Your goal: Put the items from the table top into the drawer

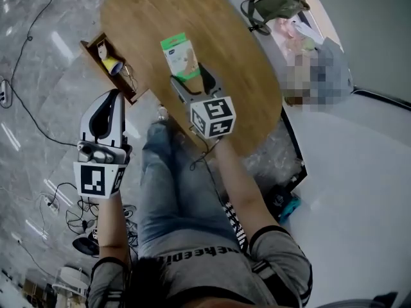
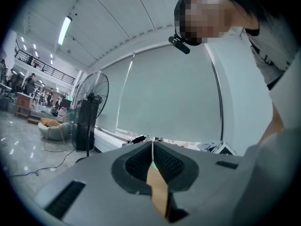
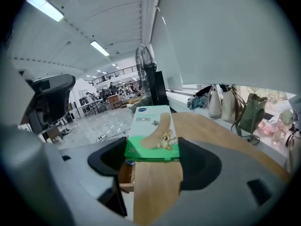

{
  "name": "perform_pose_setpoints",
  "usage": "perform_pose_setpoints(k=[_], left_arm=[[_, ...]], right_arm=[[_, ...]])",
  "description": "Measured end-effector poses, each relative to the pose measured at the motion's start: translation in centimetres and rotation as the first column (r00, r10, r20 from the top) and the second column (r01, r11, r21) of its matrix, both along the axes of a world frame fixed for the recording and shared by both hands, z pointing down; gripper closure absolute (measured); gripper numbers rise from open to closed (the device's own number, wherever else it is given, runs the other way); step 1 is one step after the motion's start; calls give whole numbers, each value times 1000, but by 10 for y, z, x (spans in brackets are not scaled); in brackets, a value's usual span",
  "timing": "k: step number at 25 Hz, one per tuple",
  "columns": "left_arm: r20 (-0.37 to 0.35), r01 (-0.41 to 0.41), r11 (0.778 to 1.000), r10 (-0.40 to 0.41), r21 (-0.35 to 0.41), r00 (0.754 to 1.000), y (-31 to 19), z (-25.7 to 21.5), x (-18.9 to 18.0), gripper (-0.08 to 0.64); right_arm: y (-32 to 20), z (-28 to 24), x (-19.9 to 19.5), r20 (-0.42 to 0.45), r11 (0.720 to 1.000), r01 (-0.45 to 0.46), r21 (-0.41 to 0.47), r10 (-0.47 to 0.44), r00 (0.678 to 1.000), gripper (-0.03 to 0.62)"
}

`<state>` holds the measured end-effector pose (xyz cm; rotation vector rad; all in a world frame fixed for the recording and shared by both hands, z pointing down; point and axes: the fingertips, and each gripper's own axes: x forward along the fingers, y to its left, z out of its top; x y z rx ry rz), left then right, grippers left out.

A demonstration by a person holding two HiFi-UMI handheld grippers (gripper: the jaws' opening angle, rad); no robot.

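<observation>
Box [image 3: 153,133] marked 创口贴 sits clamped in right fingers [image 3: 202,166]; left fingers [image 2: 175,166] meet, empty.

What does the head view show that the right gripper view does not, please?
Only the head view: the person's jeans and a yellow thing in the open drawer. Only the right gripper view: a standing fan and ceiling lights. Both: the green box held in the right gripper's jaws over the wooden table.

Green box [image 1: 179,56], tan table [image 1: 244,76]
The box shows green, white and beige; the drawer [image 1: 92,45] beside the table is dark brown.
</observation>
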<state>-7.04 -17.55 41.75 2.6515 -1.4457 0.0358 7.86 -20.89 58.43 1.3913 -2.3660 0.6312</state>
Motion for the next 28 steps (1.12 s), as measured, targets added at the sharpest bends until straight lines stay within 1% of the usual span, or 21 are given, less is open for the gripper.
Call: perform_pose_setpoints(k=[2,5,9,10,12,13,17,20,24,28], left_arm=[[-21,47,999,-46,25,999,3,-11,-16,548],[5,58,998,-58,10,998,15,-3,-34,548],[-37,96,994,-95,50,995,11,-18,-54,548],[-31,99,994,-97,46,995,11,-15,-60,548],[5,89,996,-89,19,996,14,-1,-72,548],[11,86,996,-86,12,996,14,4,-77,548],[2,80,997,-80,-8,997,4,14,-99,548],[0,70,997,-70,-24,998,-5,24,-120,548],[12,51,997,-50,-52,999,-15,42,-146,548],[18,25,998,-24,-63,1000,-25,56,-163,548]], right_arm=[[4,1,-19,0,1000,30,-4,-30,1000,249],[7,6,-41,3,998,68,-15,-68,998,249],[8,15,-76,0,991,130,-36,-130,992,249],[8,19,-86,-3,989,144,-44,-145,989,249],[7,30,-103,-7,984,168,-65,-169,986,249],[7,38,-111,-9,981,178,-76,-179,984,249],[5,70,-143,-24,971,205,-124,-210,977,249],[4,97,-164,-33,965,204,-167,-212,977,249],[7,126,-186,-49,954,200,-222,-216,975,249],[9,154,-202,-68,943,195,-268,-221,973,249]])
